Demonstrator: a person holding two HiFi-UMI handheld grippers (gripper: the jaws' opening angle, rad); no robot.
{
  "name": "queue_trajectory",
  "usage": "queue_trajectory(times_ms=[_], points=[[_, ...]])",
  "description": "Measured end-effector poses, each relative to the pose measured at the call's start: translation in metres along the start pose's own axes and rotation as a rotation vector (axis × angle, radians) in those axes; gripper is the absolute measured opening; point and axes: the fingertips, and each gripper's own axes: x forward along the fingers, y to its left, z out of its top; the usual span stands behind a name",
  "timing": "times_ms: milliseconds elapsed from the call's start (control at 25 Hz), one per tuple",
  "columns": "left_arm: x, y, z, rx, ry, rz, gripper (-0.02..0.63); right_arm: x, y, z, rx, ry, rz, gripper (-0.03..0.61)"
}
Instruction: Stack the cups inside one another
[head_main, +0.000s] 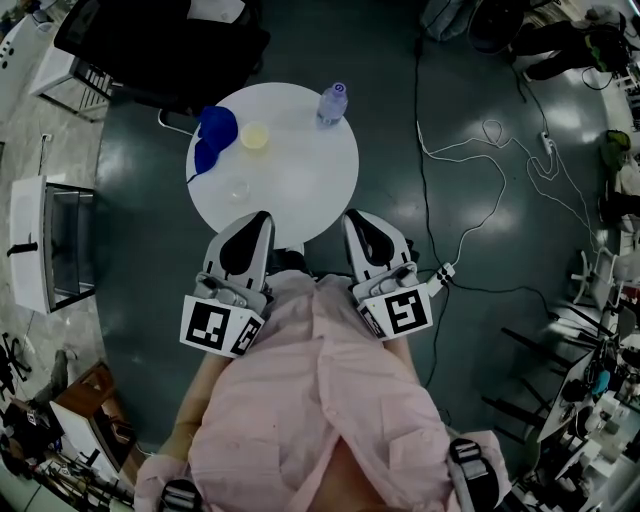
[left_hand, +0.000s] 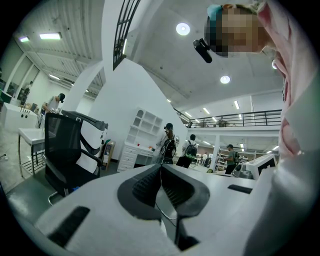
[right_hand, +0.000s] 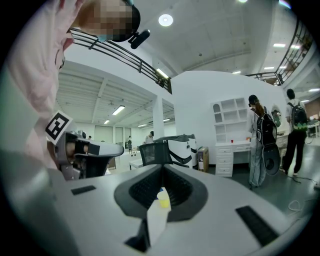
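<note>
**Left gripper** (left_hand: 161, 169) – jaws pressed together, tip to tip, nothing between them. It is held level at the near edge of the table, close to the person's pink-sleeved body.

**Right gripper** (right_hand: 162, 171) – jaws likewise clenched and empty. The slit below its tips shows only a sliver of the table top and the yellow cup far beyond.

**Round white table** (head_main: 310, 180) – directly ahead of both grippers. All the cups lie on its far-left part, well apart from the jaws.
- Blue cups (head_main: 214, 130): two, as far as can be told, touching each other.
- Yellow cup (head_main: 255, 135): upright, just beside the blue ones.
- Clear cup (head_main: 238, 188): faint and nearer, hard to make out.
- Plastic bottle (head_main: 333, 102): upright at the far edge, not part of the task.

**Step in hand** – judged as the start, with no cup gripped or nested.

**Next move** – one gripper needs its jaws opened and carried forward over the table to a cup's wall.
</note>
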Motion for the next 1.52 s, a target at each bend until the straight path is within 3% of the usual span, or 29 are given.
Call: queue_trajectory(times_ms=[1160,1520], points=[[-0.009,0.008,0.004,-0.008,-0.02,0.024,0.02,0.005,0.008,0.002,-0.008,0.003,0.019,0.034],[-0.019,0.019,0.002,-0.016,-0.013,0.072,0.02,0.018,0.013,0.0,-0.01,0.021,0.079,0.034]])
